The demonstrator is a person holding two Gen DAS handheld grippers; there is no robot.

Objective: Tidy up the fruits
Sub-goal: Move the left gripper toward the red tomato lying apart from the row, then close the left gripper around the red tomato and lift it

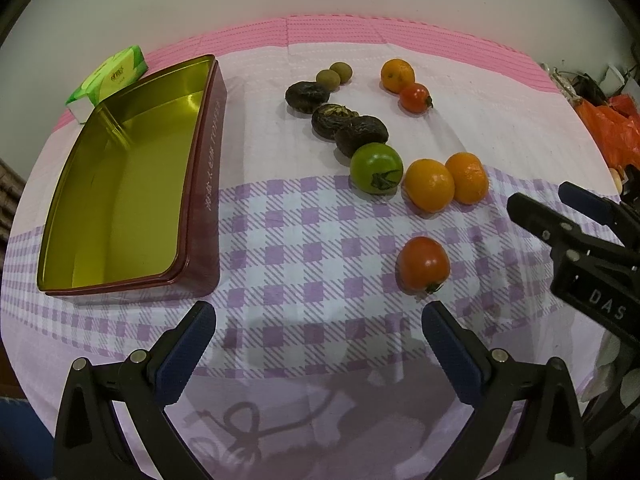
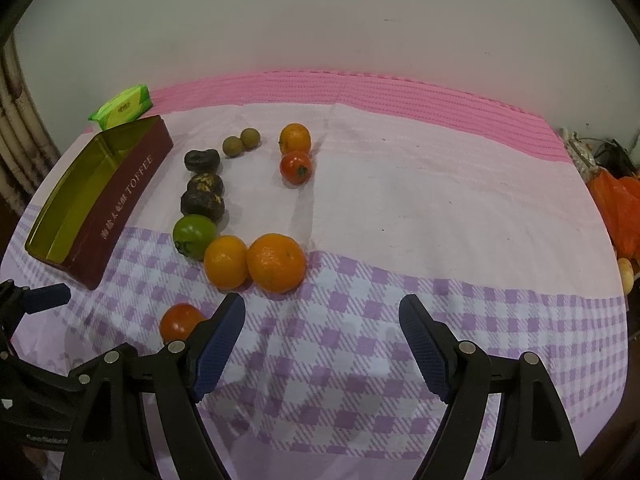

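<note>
An open maroon toffee tin (image 1: 204, 184) (image 2: 120, 196) with a gold inside lies empty at the left. Fruits lie loose on the cloth: a near red tomato (image 1: 423, 265) (image 2: 180, 321), two oranges (image 1: 430, 185) (image 2: 276, 262), a green tomato (image 1: 376, 167) (image 2: 195, 236), three dark fruits (image 1: 362, 135) (image 2: 202, 202), two small brown-green ones (image 1: 328, 78) (image 2: 233, 146), a far orange (image 1: 397, 75) (image 2: 295, 138) and a far red tomato (image 1: 416, 97) (image 2: 295, 167). My left gripper (image 1: 319, 324) is open and empty, just short of the near tomato. My right gripper (image 2: 322, 316) is open and empty, below the two oranges.
A green tissue pack (image 1: 110, 74) (image 2: 122, 106) lies behind the tin. Orange plastic bags (image 1: 612, 128) (image 2: 618, 208) sit past the table's right edge. A white wall stands behind the table. The right gripper also shows at the right of the left wrist view (image 1: 572, 208).
</note>
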